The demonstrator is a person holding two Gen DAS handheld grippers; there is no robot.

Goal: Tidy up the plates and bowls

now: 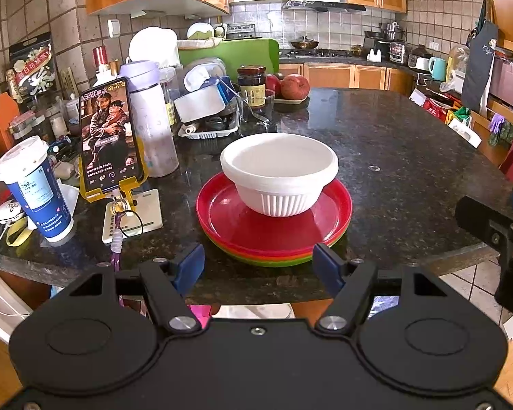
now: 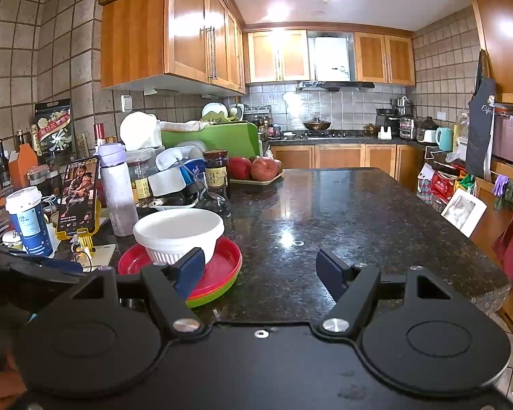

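A white ribbed bowl point(image 1: 279, 173) sits upright on a stack of plates point(image 1: 273, 235), red on top with orange and green below, near the front edge of the dark granite counter point(image 1: 393, 157). My left gripper point(image 1: 258, 266) is open and empty, just in front of the stack, apart from it. In the right wrist view the bowl point(image 2: 178, 232) and plates point(image 2: 219, 273) lie to the left. My right gripper point(image 2: 260, 271) is open and empty above the counter's front edge, to the right of the stack.
A blue paper cup point(image 1: 34, 188), a phone on a yellow stand point(image 1: 109, 140), a lilac bottle point(image 1: 150, 119), a jar point(image 1: 252, 82) and a tray of apples point(image 1: 290, 89) crowd the counter's left and back. The right gripper's body point(image 1: 496, 235) shows at the right.
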